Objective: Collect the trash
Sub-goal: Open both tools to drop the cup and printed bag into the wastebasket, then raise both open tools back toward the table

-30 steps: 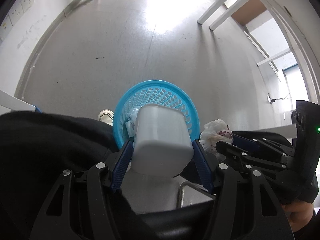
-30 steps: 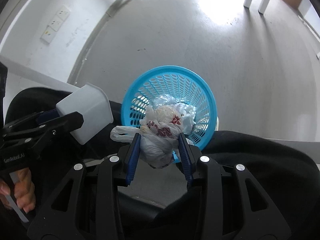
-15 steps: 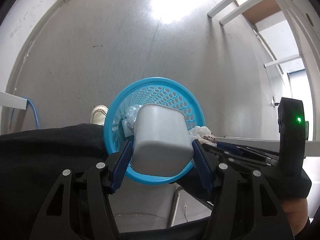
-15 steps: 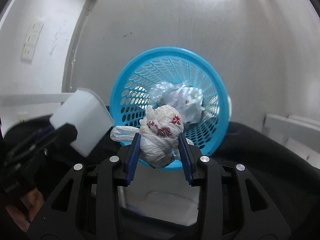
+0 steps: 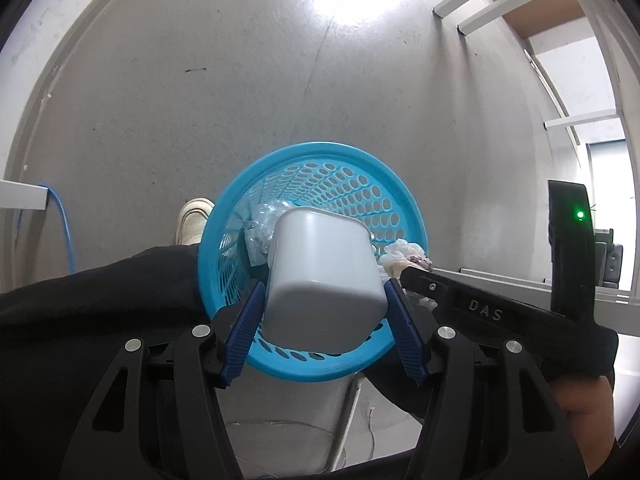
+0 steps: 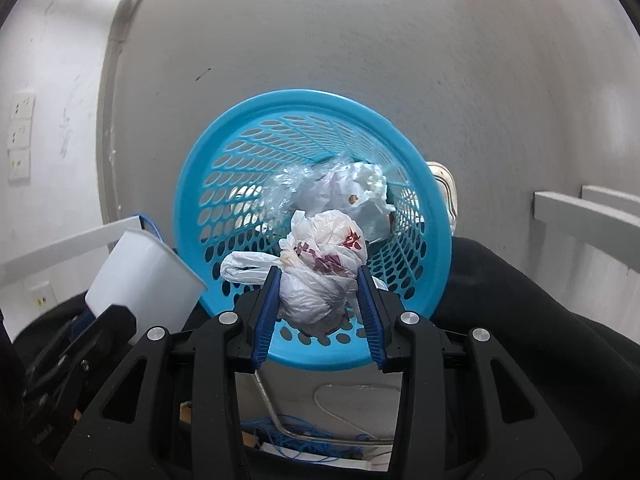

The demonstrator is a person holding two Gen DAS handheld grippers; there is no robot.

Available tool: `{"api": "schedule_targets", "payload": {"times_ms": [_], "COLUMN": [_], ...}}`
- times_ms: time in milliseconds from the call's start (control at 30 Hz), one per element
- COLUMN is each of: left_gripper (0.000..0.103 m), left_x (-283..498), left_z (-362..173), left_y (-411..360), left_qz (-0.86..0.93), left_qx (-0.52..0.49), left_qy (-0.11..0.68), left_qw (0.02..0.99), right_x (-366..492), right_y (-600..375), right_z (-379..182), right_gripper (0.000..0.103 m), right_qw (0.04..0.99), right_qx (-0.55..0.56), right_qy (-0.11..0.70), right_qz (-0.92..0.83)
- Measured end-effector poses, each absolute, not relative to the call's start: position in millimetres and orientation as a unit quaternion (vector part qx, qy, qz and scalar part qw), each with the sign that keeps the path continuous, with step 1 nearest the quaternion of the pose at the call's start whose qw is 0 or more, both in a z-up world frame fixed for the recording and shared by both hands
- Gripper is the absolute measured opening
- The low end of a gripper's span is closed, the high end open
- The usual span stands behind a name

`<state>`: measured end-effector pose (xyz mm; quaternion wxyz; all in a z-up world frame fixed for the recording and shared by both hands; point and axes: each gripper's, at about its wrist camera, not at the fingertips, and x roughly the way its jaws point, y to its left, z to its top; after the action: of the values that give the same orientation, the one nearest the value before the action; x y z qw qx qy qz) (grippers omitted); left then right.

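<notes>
We are hovering both loads over the blue bin [image 5: 404, 196], which has been filling more of each view over the last second: we have been sinking toward its mouth, so the drop looks close. Crumpled plastic is already lying in its bottom. The left gripper [image 5: 322, 330] is pointing steeply down, fingers set wide and clamping the white tub [image 5: 324, 280] above the bin's near rim. The right gripper [image 6: 318, 312], equally steep, is pinching the knotted bag [image 6: 320, 276] at a narrower gap, over the same rim.
</notes>
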<state>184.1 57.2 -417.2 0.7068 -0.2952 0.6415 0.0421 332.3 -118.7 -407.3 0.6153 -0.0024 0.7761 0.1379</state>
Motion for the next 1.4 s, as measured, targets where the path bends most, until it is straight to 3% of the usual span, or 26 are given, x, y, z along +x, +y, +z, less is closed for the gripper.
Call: {"api": "schedule_targets", "payload": {"times_ms": [67,133,267,500,1033,1400], "left_gripper": [0.064,0.074,0.074,0.072,0.074,0.078], "left_x": [186.8,188.9,187.0,181.7,145.0,102.2], "left_z": [-417.8,-419.2,-412.5,-403.3,-345.0,-297.7], "left_y": [58.3,59.8,62.4,64.4,53.0,34.1], "left_qz": [0.035,0.023,0.031,0.044,0.068,0.062], "left_qx": [-0.305,-0.32,-0.316,-0.31,-0.225,-0.166], "left_qy": [0.638,0.631,0.618,0.62,0.585,0.561], "left_qw": [0.707,0.707,0.719,0.719,0.776,0.809], "right_x": [333.9,335.8,336.8,329.1,265.6,228.8], "right_y": [-119.6,-120.8,-120.0,-116.7,-114.1,-129.1], "right_z": [-411.0,-413.7,-415.4,-395.0,-291.6,-234.0], "right_gripper": [0.039,0.046,0.051,0.051,0.057,0.063], "right_qw": [0.613,0.612,0.614,0.632,0.712,0.741], "right_qx": [0.012,0.029,0.027,-0.008,-0.09,-0.089], "right_qy": [0.779,0.779,0.777,0.762,0.668,0.624], "right_qz": [0.134,0.134,0.134,0.14,0.197,0.231]}}
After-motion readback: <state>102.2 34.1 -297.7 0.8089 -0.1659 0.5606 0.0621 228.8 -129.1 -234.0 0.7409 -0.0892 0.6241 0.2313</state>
